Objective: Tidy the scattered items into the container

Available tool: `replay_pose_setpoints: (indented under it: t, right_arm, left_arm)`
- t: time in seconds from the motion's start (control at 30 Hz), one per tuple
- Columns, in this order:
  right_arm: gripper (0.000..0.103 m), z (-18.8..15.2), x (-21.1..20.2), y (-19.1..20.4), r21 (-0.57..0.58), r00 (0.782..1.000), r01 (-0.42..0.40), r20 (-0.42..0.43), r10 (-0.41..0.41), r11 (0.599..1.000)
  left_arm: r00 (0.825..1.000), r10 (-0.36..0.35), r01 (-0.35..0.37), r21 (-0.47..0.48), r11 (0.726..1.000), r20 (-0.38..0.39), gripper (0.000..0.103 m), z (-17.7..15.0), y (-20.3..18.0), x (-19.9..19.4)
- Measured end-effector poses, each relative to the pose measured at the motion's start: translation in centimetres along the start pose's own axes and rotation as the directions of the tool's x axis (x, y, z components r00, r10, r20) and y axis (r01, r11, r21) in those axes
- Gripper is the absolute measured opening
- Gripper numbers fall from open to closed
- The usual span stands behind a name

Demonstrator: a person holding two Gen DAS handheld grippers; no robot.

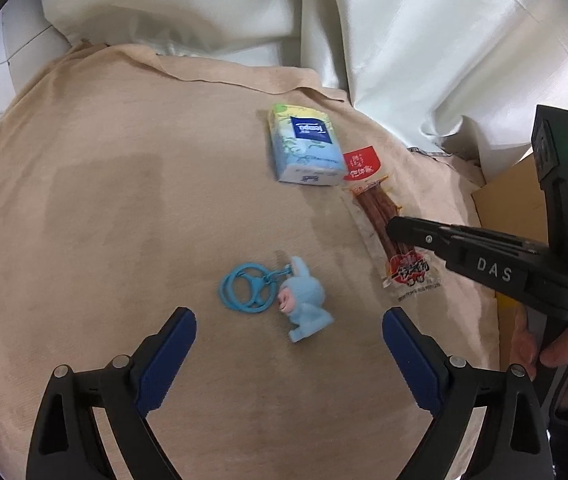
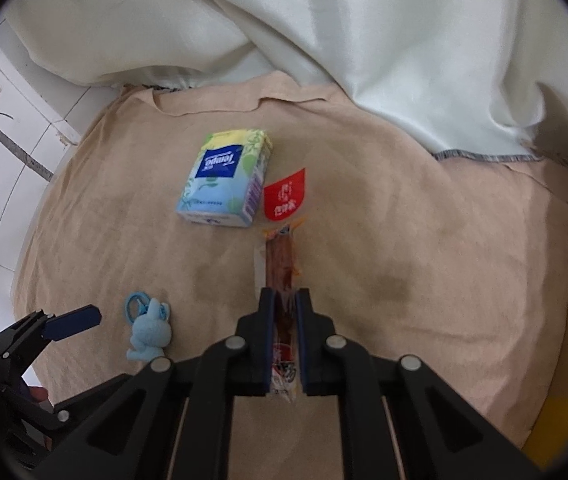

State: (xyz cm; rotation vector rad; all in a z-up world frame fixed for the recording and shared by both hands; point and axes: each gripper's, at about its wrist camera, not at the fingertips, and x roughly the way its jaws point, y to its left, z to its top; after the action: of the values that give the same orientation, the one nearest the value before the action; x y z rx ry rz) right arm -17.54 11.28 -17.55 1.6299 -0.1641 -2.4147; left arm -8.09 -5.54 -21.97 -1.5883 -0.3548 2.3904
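On a table under a peach cloth (image 1: 124, 208), white curtains (image 2: 363, 40) crowd the far edge, while open cloth stretches wide to the left of the scattered items. A cardboard box (image 1: 515, 196) shows past the right edge. Three items lie on the cloth: one Tempo tissue pack (image 2: 226, 180), one long clear snack packet (image 2: 282, 256) of red-brown sticks with a red header, just beside the pack, and one pale blue rabbit keychain (image 1: 303, 304) on a blue ring. The right gripper (image 2: 284, 300) pinches the snack packet's near end. The left gripper (image 1: 288, 326) hangs spread wide around the keychain, not touching it.
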Motion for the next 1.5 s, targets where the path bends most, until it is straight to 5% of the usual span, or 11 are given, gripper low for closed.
replay_pose_setpoints:
  t: [0.2, 0.27, 0.33, 0.47, 0.93, 1.2, 1.5]
  right_arm:
    - [0.013, -0.3, -0.2, -0.3, 0.003, 1.0, 0.01, -0.003, -0.01, 1.0]
    - [0.013, -0.3, -0.3, -0.3, 0.003, 1.0, 0.014, 0.0, -0.014, 1.0]
    - [0.013, -0.3, -0.4, -0.3, 0.01, 1.0, 0.014, 0.002, -0.014, 1.0]
    - [0.013, -0.4, -0.2, -0.3, 0.01, 1.0, 0.01, 0.0, -0.01, 1.0]
    - [0.012, 0.7, -6.3, -0.8, 0.025, 0.992, -0.021, 0.124, 0.018, 0.999]
    - [0.012, 0.7, -12.3, -1.8, 0.018, 0.975, 0.003, 0.22, -0.006, 1.0]
    - [0.013, -0.6, -19.9, -5.7, 0.058, 0.937, 0.049, 0.343, -0.066, 0.997]
  left_arm:
    - [0.99, 0.14, -0.139, 0.017, 0.99, -0.02, 0.094, 0.2, -1.0, 1.9]
    - [0.988, 0.152, -0.152, 0.007, 0.988, -0.017, 0.081, 0.2, -1.0, 1.9]
    - [0.989, 0.146, -0.146, 0.028, 0.989, -0.016, 0.042, 0.5, -1.2, 1.5]
    - [0.996, 0.076, -0.074, 0.044, 0.996, -0.043, 0.027, 0.5, -1.1, 0.6]
    - [0.998, 0.03, -0.037, 0.124, 0.992, 0.059, 0.026, 1.5, -2.5, -5.5]
    - [0.995, -0.008, -0.007, 0.157, 0.988, 0.099, 0.026, 4.7, -6.1, -9.0]
    - [0.985, -0.038, -0.015, 0.301, 0.953, 0.169, 0.026, 8.1, -13.9, -12.0]
